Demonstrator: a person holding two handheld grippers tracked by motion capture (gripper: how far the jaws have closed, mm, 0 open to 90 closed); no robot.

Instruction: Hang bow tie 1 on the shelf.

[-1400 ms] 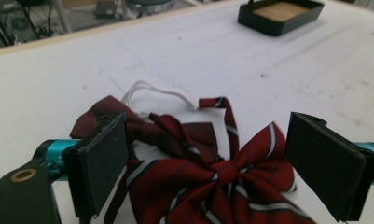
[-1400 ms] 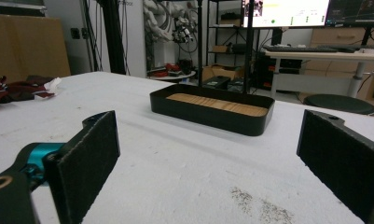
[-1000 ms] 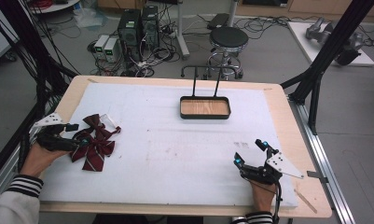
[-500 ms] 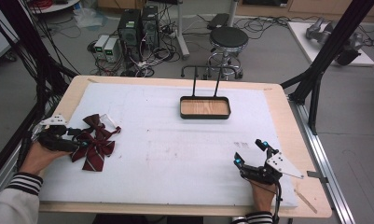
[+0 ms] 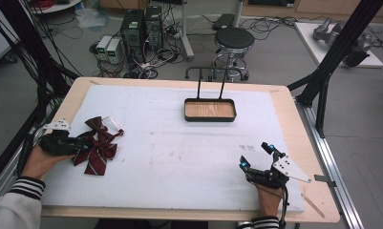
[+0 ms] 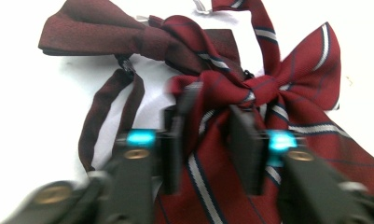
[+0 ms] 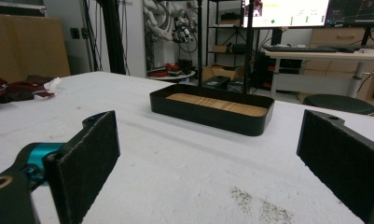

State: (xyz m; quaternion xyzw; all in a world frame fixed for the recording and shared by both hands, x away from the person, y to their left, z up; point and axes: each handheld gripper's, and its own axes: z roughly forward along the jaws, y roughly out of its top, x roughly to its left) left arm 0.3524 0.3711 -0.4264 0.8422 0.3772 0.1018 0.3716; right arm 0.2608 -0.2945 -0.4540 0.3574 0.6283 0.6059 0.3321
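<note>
Two bow ties lie together at the table's left: a plain dark red one [image 5: 94,125] [image 6: 105,32] and a maroon one with white stripes [image 5: 101,152] [image 6: 306,79]. My left gripper [image 5: 85,143] [image 6: 208,135] is pushed into the striped bow tie. Its jaws stand narrowed but apart, one on each side of a fold of striped cloth, and they look blurred. My right gripper [image 5: 255,154] [image 7: 212,140] rests wide open near the front right of the table, with nothing between its pads [image 7: 89,154]. It points at the tray.
A black tray with a wooden floor [image 5: 210,118] [image 7: 208,116] and a tall wire handle stands at the middle back of the white mat [image 5: 179,157]. A white tag [image 5: 113,123] lies by the bow ties. A stool and computers stand on the floor beyond the table.
My left gripper has slid a little to the right, into the striped bow tie. The right gripper has stayed still.
</note>
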